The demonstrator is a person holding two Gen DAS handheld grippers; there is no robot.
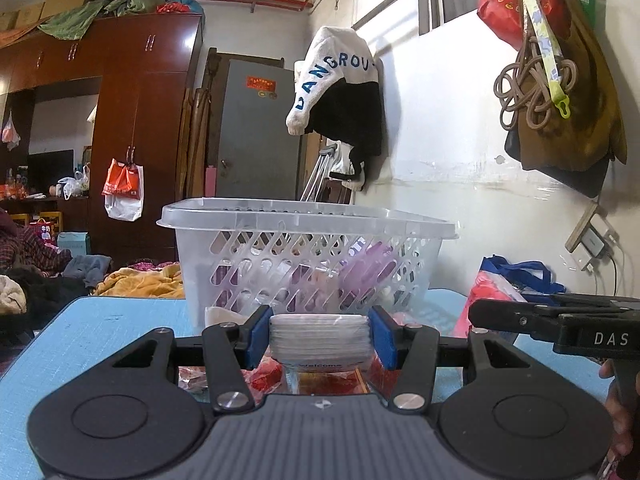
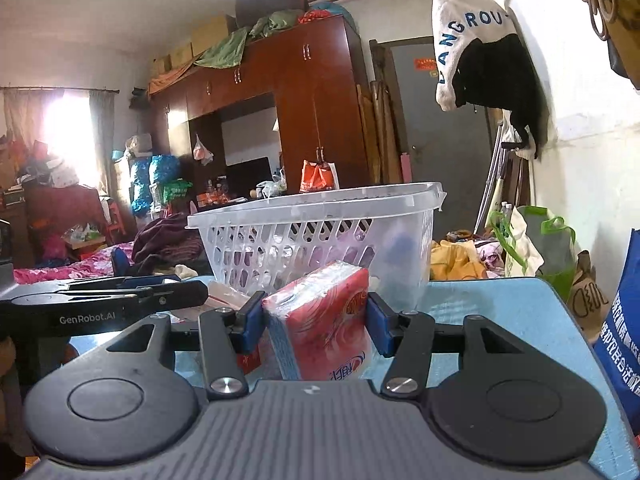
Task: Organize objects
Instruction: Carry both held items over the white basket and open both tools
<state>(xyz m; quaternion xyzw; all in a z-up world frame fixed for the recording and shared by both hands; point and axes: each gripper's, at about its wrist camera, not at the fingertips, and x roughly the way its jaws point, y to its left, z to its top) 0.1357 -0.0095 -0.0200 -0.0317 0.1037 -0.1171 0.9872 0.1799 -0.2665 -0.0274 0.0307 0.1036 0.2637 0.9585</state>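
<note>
A clear plastic lattice basket (image 1: 308,220) stands on the light blue table (image 1: 100,344), with purple and white items showing through its walls. My left gripper (image 1: 320,338) is shut on a white tissue pack (image 1: 320,340), its blue pads pressing both sides, just in front of the basket. Red packets (image 1: 328,382) lie on the table under it. In the right wrist view, my right gripper (image 2: 316,320) is shut on a red tissue pack (image 2: 324,320), tilted, close to the same basket (image 2: 316,208). Each gripper shows at the other view's edge.
A blue shopping bag (image 2: 624,320) stands at the table's right edge, another bag (image 1: 504,280) against the white wall. A bed with heaped clothes (image 2: 160,244) lies beyond the table. A dark wardrobe (image 2: 280,100) and grey door (image 1: 256,128) stand behind.
</note>
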